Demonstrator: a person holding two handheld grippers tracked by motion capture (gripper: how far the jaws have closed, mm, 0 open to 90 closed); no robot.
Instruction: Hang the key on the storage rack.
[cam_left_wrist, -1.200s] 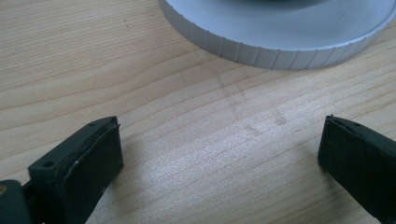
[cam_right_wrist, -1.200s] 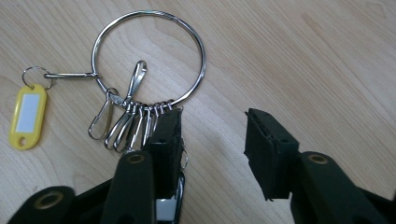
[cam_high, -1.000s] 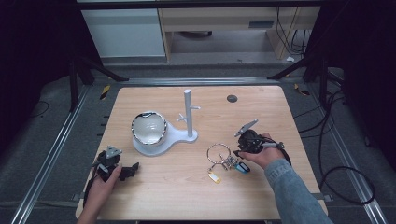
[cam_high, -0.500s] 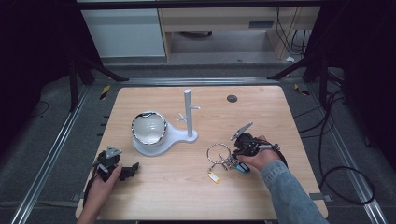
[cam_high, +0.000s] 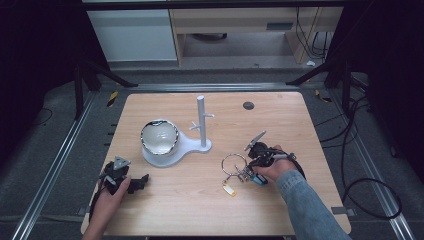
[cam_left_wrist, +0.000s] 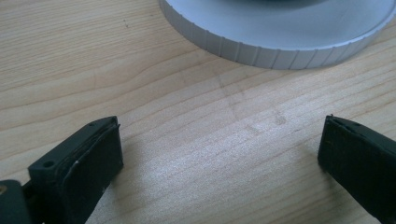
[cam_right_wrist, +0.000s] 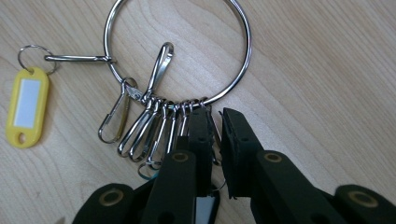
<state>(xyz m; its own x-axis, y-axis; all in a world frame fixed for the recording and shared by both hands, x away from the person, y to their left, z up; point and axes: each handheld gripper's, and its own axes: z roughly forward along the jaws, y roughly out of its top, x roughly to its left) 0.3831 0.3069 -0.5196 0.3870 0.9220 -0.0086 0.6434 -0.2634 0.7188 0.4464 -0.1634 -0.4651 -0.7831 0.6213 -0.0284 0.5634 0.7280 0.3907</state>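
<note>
Near the desk's (cam_high: 300, 115) 7 o'clock edge, the left tool (cam_left_wrist: 219, 158) rests with jaws spread over bare wood. At 4 o'clock, the right tool (cam_right_wrist: 212, 135) has just been closing and pinches 1 clip of the key ring (cam_right_wrist: 243, 60); the white stand (cam_high: 201, 122) rises beyond.

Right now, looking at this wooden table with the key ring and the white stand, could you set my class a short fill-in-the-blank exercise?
1. The right gripper has its jaws closed on a clip of the large metal key ring, whose plastic tag is coloured ____.
2. The left gripper rests with its jaws ____.
3. The round bowl sits on the base of the white ____.

Missing words: yellow; open; stand
</note>
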